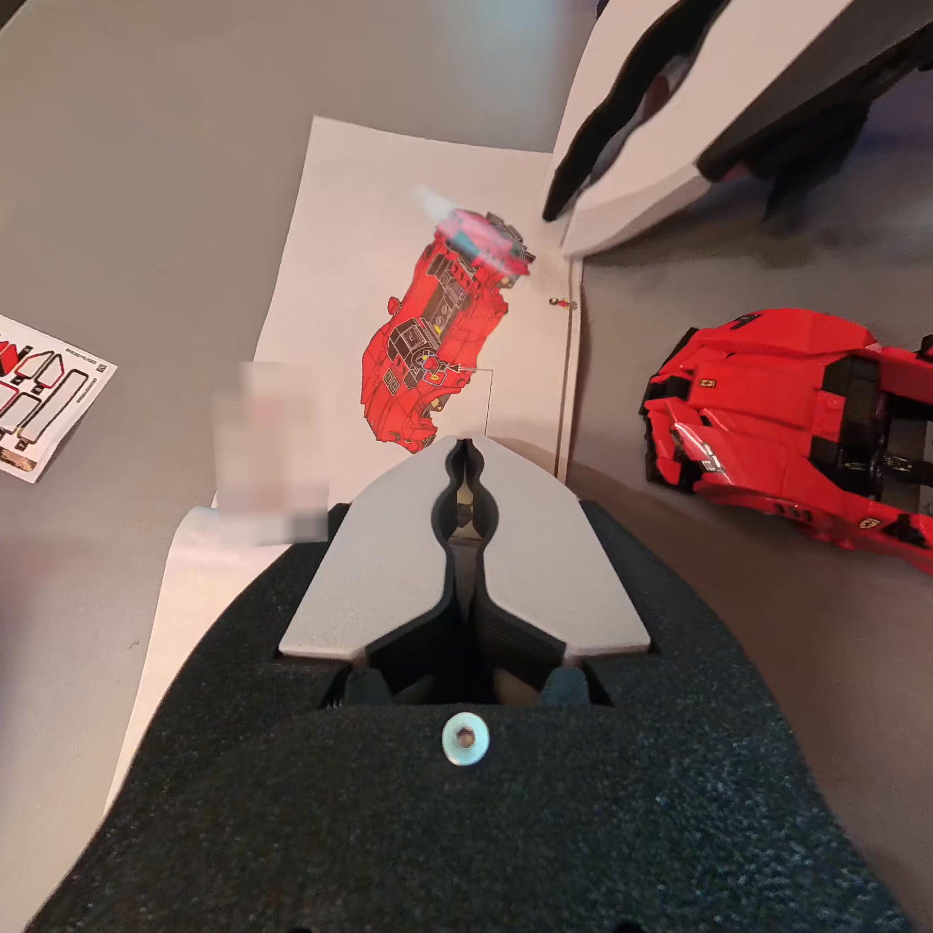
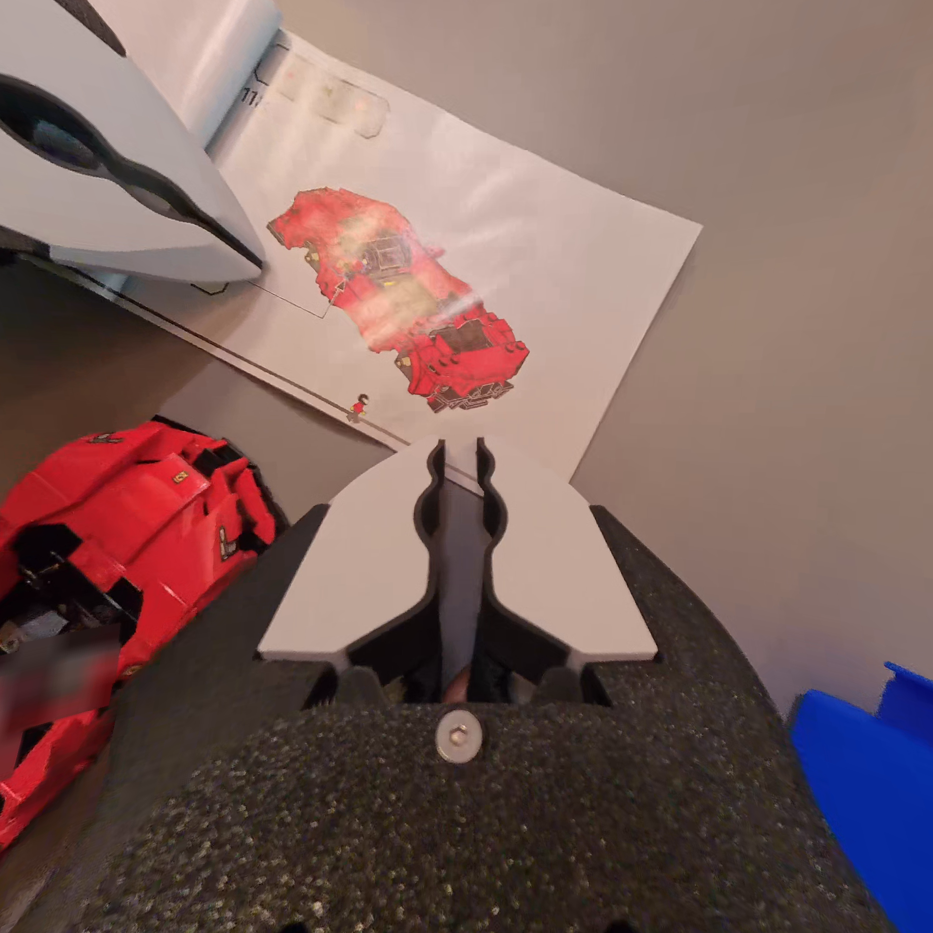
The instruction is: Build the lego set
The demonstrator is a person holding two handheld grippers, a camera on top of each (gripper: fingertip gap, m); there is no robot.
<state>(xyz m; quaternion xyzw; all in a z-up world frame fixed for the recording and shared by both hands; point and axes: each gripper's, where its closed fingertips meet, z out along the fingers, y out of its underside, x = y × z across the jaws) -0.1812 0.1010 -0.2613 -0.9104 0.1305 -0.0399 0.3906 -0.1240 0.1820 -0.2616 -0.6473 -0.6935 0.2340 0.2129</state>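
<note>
Grey tabletop [image 1: 151, 202]: instr. booklet [image 1: 353, 202], red lego car [image 1: 787, 419]. Left tongs [image 1: 465, 444] pressed together, right tongs [image 2: 460, 444] slightly spread.

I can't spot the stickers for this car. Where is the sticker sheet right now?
The sticker sheet lies flat on the grey table at the far left edge of the left wrist view, left of the open instruction booklet.

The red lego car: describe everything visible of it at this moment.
The red lego car is a low, sports-style model of glossy red bricks with black sections, small yellow badge stickers and a white marking on its side. The cockpit area looks open and unfinished, with dark inner parts exposed. It rests on the grey table beside the open instruction booklet; neither hand-held gripper touches it.
</note>
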